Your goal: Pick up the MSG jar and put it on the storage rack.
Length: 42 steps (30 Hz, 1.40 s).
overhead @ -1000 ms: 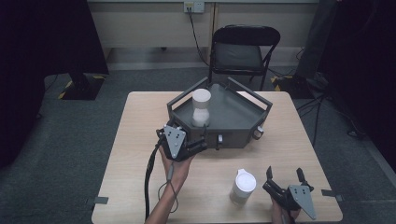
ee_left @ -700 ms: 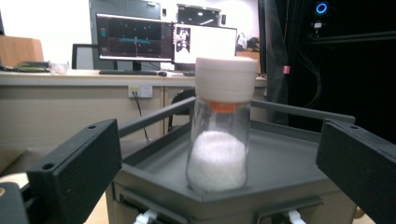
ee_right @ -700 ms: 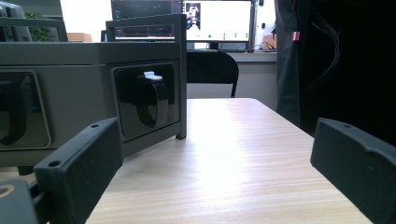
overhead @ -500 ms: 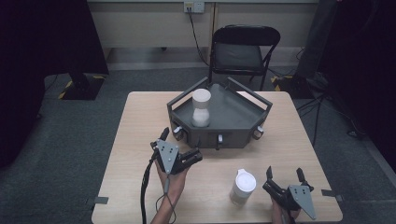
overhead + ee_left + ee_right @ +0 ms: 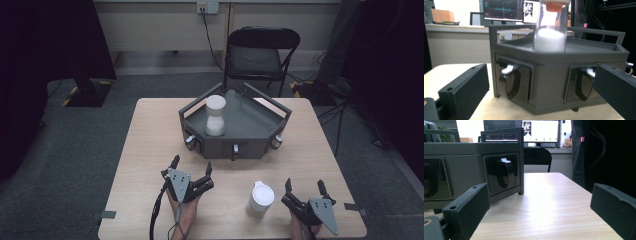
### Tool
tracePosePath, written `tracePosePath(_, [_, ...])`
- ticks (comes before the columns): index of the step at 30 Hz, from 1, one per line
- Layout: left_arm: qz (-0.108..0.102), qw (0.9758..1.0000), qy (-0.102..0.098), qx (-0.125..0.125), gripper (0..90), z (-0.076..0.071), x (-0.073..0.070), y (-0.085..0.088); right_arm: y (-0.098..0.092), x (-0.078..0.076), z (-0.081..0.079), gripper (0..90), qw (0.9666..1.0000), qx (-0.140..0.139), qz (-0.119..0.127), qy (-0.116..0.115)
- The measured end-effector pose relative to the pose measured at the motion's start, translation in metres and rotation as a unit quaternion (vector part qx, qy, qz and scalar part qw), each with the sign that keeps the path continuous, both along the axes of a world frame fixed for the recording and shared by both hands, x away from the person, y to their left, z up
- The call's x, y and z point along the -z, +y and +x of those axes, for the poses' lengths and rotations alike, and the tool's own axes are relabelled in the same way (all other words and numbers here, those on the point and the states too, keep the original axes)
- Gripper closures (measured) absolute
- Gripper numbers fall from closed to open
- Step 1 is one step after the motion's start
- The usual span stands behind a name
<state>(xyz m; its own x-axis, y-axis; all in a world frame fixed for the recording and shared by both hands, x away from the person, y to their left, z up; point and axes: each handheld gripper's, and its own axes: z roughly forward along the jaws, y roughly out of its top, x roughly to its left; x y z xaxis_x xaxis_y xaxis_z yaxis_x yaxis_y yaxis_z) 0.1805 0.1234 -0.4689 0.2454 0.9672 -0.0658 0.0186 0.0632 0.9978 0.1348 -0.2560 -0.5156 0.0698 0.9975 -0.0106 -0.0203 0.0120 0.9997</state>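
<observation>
A dark grey hexagonal tray [image 5: 260, 132] stands at the far middle of the wooden table [image 5: 150, 130]. A clear jar of white powder [image 5: 215, 116] stands upright in its left part; the left gripper view has the jar [image 5: 550, 32] above the tray wall [image 5: 549, 75]. A white lidded container [image 5: 261, 200] stands on the table near the front. My left gripper [image 5: 191, 165] rests open in front of the tray, empty. My right gripper [image 5: 305, 185] lies open at the front right, right of the white container, with nothing between its jaws.
A black folding chair [image 5: 260, 55] stands beyond the table's far edge. Small latches [image 5: 190, 142] stick out of the tray's front walls [image 5: 469, 175]. Bare tabletop [image 5: 544, 202] stretches right of the tray. Tape marks [image 5: 106, 215] sit at the front corners.
My left gripper has drawn back from the tray's front wall toward the near edge and now sits level on the table. The right gripper has stayed put.
</observation>
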Motion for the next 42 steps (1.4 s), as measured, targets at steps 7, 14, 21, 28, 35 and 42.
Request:
tracePosePath(7, [0.005,1.0000,0.004,-0.007,0.0,-0.011,0.022,0.002,0.000,0.000,0.000,0.8,1.0000,0.000,0.000,0.000])
tracePosePath(14, [0.005,0.9999,0.004,-0.008,0.0,-0.016,0.037,0.007,0.000,0.000,0.000,0.8,1.0000,0.000,0.000,0.000])
tracePosePath(21, [0.011,0.9999,0.003,-0.012,0.0,-0.017,0.043,0.014,0.000,0.000,0.000,0.9,1.0000,0.000,0.000,0.000])
tracePosePath(28, [0.027,0.9991,-0.015,-0.029,0.0,-0.021,0.048,0.006,0.000,0.000,0.000,0.9,1.0000,0.000,0.000,0.000])
tracePosePath(35, [0.029,0.9987,-0.014,-0.040,0.2,-0.022,0.048,0.004,0.000,0.000,0.000,0.9,1.0000,0.000,0.000,0.000])
tracePosePath(42, [0.029,0.9987,-0.014,-0.040,0.2,-0.021,0.048,0.004,0.000,0.000,0.000,0.9,1.0000,0.000,0.000,0.000])
